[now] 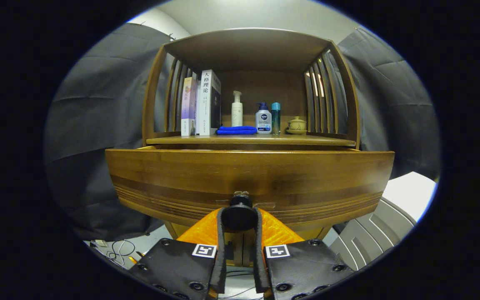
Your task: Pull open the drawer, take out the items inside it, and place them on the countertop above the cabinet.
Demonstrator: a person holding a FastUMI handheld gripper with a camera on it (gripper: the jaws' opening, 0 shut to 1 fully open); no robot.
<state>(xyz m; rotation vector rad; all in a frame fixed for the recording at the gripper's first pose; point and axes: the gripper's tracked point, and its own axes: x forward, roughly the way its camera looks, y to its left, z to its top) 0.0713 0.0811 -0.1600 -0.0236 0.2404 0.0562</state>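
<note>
Drawer (248,175) of a wooden cabinet (250,46), slid a little way out, its wide front close ahead. Its round dark knob (240,214) sits between the gripper (240,218) fingers, which close snugly on both sides, a hold suited to pulling. Above lies the countertop (306,141), carrying books (202,104), a folded blue cloth (236,130), three bottles (263,118) and a small lidded pot (296,124).

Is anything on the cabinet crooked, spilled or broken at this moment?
Nothing stands out. The books, bottles and small pot stand upright on the countertop; the blue cloth lies folded. The gripper grips the drawer knob.
</note>
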